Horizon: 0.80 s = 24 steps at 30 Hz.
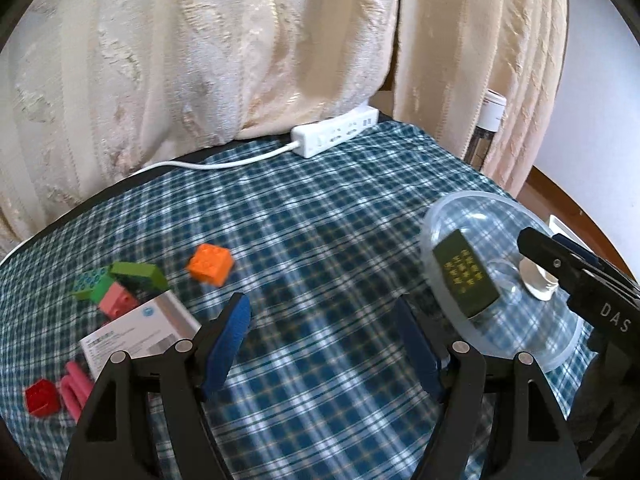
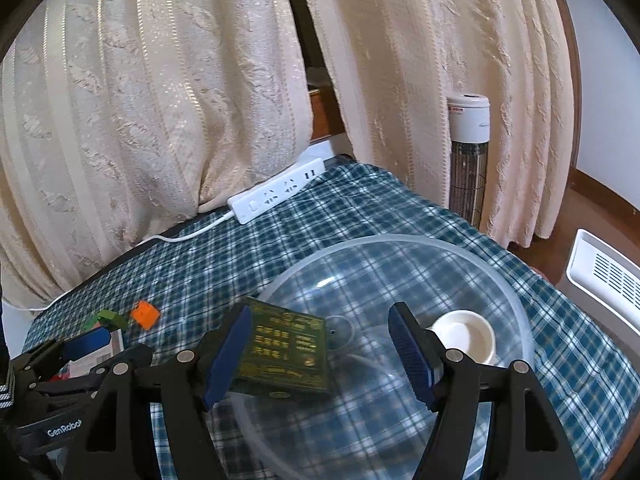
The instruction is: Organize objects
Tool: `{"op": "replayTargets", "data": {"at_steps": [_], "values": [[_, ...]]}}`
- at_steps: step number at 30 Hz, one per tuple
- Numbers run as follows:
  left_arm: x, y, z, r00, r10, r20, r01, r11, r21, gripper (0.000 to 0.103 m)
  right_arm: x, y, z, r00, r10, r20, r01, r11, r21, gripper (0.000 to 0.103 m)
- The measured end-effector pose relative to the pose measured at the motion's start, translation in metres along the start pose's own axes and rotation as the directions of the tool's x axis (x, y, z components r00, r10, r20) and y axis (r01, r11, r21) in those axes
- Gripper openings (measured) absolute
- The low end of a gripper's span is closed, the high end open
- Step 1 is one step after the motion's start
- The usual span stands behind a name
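Observation:
A clear plastic bowl (image 2: pixel 516 304) sits on the plaid cloth and holds a dark green box (image 2: pixel 288 356) and a small white cup (image 2: pixel 466 336). My right gripper (image 2: pixel 320 356) is open and empty just above the bowl's near side. My left gripper (image 1: pixel 324 344) is open and empty over the cloth, left of the bowl (image 1: pixel 448 208). An orange brick (image 1: pixel 210 264), green bricks (image 1: pixel 136 276), a pink brick (image 1: pixel 118 300), a white box (image 1: pixel 140 332), a red brick (image 1: pixel 42 396) and pink sticks (image 1: pixel 76 392) lie at the left.
A white power strip (image 1: pixel 334 132) with its cable lies at the table's far edge against cream curtains. A tower heater (image 2: pixel 468 152) and a white appliance (image 2: pixel 604 272) stand beyond the table's right side. The right gripper shows in the left wrist view (image 1: pixel 576 268).

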State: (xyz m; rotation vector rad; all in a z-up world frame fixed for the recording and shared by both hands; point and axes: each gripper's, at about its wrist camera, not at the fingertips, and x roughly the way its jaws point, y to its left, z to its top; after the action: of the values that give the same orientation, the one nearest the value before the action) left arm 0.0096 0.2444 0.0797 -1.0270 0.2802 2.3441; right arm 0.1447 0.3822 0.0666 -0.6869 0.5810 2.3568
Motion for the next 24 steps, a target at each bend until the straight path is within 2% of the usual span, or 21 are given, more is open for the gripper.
{"op": "replayTargets", "data": {"at_steps": [6, 15, 24], "values": [[-0.006, 0.024, -0.009, 0.999, 0.032, -0.004, -0.032, 0.999, -0.032, 0.076, 0.000, 0.020, -0.003, 0.999, 0.033, -0.005, -0.033, 0.999, -0.027, 0.074], [-0.026, 0.063, -0.025, 0.997, 0.079, 0.004, -0.078, 0.992, -0.096, 0.076, -0.001, 0.051, -0.008, 0.996, 0.085, -0.023, -0.086, 0.995, -0.058, 0.080], [-0.043, 0.109, -0.046, 0.992, 0.127, -0.001, -0.125, 0.978, -0.167, 0.076, 0.009, 0.090, -0.022, 0.984, 0.152, -0.092, -0.161, 0.982, -0.095, 0.082]]}}
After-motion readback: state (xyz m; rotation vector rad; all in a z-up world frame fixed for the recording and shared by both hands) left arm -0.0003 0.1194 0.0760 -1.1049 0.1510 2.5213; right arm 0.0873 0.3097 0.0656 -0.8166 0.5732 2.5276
